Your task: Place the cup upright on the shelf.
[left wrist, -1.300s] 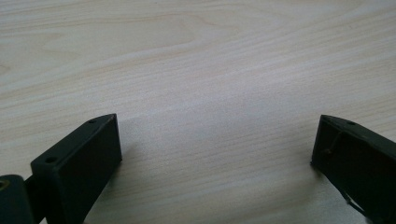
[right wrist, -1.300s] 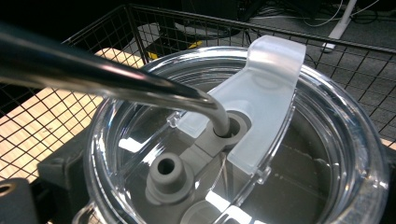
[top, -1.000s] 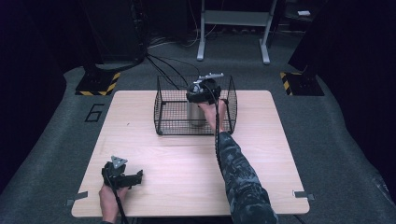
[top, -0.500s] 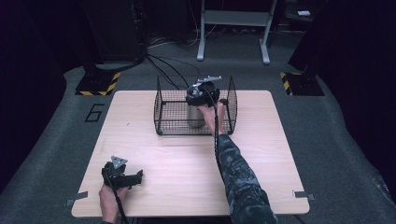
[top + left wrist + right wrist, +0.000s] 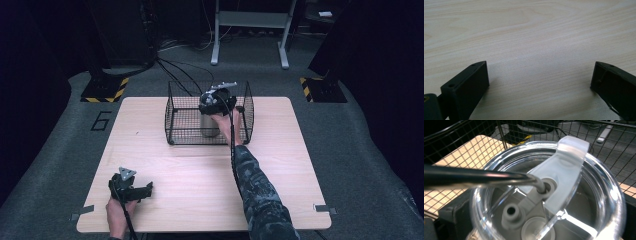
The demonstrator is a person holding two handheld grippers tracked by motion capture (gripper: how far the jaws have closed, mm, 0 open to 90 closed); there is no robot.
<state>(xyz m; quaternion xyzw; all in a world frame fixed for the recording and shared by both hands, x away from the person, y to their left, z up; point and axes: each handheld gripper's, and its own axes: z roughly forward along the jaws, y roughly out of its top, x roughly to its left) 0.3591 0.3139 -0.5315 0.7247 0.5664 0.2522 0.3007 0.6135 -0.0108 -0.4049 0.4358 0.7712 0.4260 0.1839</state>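
A steel tumbler [image 5: 209,126] stands upright inside a black wire basket [image 5: 180,120] at the table's far middle. Its clear lid [image 5: 574,195] has a flip tab, and a metal straw [image 5: 481,178] goes through the lid's hole. From above, my right gripper [image 5: 214,100] is shut on the tumbler's top, with one black finger [image 5: 451,217] against the lid's rim. My left gripper [image 5: 145,190] rests on the wooden table [image 5: 200,180] near the front left corner. It is open [image 5: 540,75] with bare wood between its jaws.
The basket's wire walls [image 5: 474,152] rise close around the tumbler on all sides. A camouflage sleeve [image 5: 255,190] reaches across the table's middle to the basket. Beyond the table lie floor cables [image 5: 175,70] and a grey stand [image 5: 250,30].
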